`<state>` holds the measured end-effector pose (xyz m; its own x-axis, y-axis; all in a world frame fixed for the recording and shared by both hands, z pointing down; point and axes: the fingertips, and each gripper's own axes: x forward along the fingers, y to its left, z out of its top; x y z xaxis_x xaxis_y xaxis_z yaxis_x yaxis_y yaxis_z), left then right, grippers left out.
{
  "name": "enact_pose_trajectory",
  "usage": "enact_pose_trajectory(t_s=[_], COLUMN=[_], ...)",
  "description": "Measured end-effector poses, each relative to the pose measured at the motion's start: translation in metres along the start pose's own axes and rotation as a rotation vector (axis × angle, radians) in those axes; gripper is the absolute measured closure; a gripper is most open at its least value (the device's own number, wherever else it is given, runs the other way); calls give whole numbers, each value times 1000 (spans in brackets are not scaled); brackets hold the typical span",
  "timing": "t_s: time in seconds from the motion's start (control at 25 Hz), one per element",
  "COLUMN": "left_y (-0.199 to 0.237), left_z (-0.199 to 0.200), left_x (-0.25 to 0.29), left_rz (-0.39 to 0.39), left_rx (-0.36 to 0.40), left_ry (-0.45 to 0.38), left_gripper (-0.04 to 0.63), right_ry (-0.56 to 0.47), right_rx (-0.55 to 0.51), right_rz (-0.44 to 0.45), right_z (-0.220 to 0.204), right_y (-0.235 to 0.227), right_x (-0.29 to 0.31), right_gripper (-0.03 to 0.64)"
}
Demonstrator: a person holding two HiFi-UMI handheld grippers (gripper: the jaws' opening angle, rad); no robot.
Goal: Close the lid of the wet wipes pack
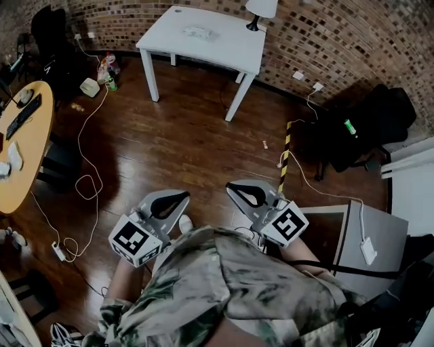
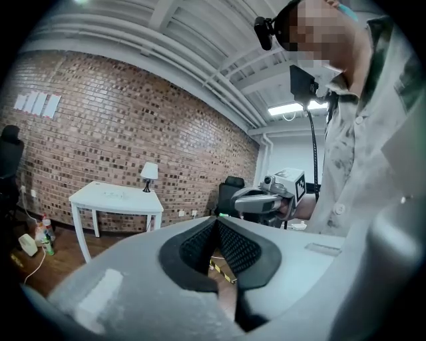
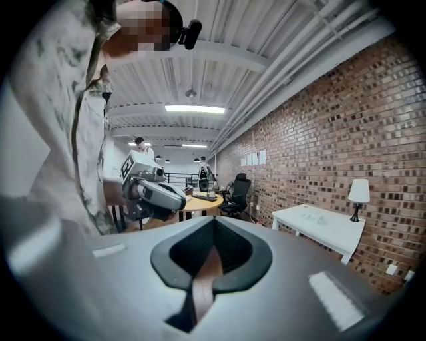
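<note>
The wet wipes pack is a small pale packet lying on the white table across the room; whether its lid is up I cannot tell. It shows tiny in the left gripper view and in the right gripper view. My left gripper and right gripper are held close to my body over the wooden floor, far from the table. Both are shut, the tips meeting with nothing between them. Each gripper view also shows the other gripper, the right and the left.
A lamp stands on the white table's far right corner. A round wooden table with a keyboard is at the left. White cables trail over the floor. A yellow-black strip, a black chair and a grey panel are at the right.
</note>
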<state>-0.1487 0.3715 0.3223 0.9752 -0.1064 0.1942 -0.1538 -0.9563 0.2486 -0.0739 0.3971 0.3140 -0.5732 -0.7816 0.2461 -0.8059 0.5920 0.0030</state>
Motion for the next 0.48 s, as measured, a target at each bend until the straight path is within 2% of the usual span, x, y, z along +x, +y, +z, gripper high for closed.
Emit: enact_pose_trajectory(t_s=[0.48], left_y=[-124], left_z=[-9], left_x=[62], left_rz=[-11], left_rx=[39], left_ry=[-5], left_gripper=[594], right_ry=[-46], right_rx=[-45], right_rz=[-17], right_z=[-34], right_y=[24], right_x=[-135], right_gripper=[614])
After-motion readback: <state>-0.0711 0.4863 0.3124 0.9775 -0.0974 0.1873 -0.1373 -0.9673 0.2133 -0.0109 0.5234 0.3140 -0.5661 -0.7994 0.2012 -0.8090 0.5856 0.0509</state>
